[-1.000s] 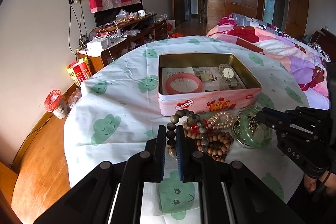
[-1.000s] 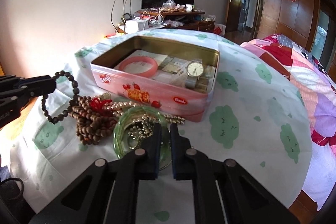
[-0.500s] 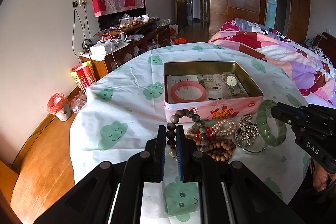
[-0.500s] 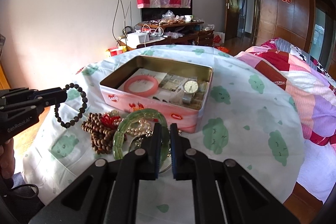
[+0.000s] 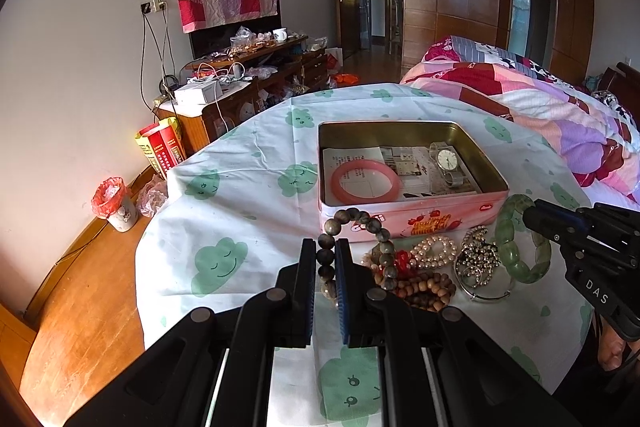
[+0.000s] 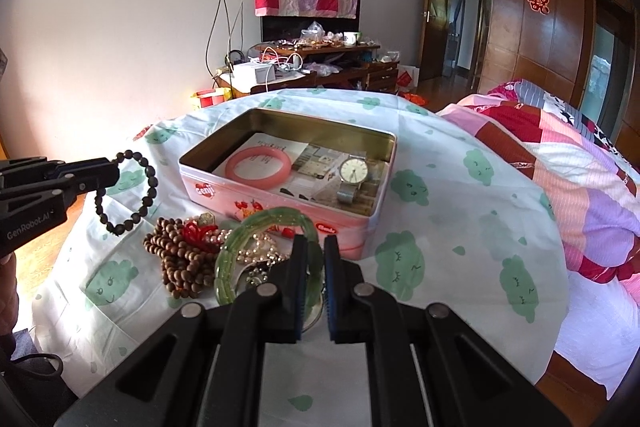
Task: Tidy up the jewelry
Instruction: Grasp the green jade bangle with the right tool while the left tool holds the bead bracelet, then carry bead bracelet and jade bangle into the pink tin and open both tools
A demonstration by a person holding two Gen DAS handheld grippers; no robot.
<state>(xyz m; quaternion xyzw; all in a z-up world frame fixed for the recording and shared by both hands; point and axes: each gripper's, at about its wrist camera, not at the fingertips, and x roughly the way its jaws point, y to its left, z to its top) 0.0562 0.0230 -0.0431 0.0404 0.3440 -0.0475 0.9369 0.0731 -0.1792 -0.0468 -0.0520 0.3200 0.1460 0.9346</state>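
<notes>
**Two bracelets held above the heap, tin open behind**

The left gripper (image 5: 326, 251) is clamped on a dark bead bracelet (image 5: 360, 227), which hangs off the cloth as a loop in the right wrist view. The right gripper (image 6: 316, 259) is clenched on a green jade bracelet (image 6: 256, 239), held tilted above the pile.

Just beyond the fingers lies the remaining heap on the cloud-print tablecloth (image 5: 248, 195): a coil of brown wooden prayer beads (image 6: 180, 259) with a red knot (image 6: 196, 231), a pearl bracelet (image 5: 434, 247), and a silver chain bracelet (image 5: 478, 259). These sit touching one another, directly between the grippers and the tin.

Behind the heap stands the pink tin box (image 5: 416, 223), lid off. Inside, on printed paper, lie a pink bangle (image 5: 366, 181) to the left and a wristwatch (image 5: 448, 163) to the right, apart from each other.

Farther off are a patchwork quilt bed (image 6: 568, 163), a cluttered wooden cabinet (image 5: 240, 99), and a small bin with a red liner (image 5: 114, 201) on the floor.
</notes>
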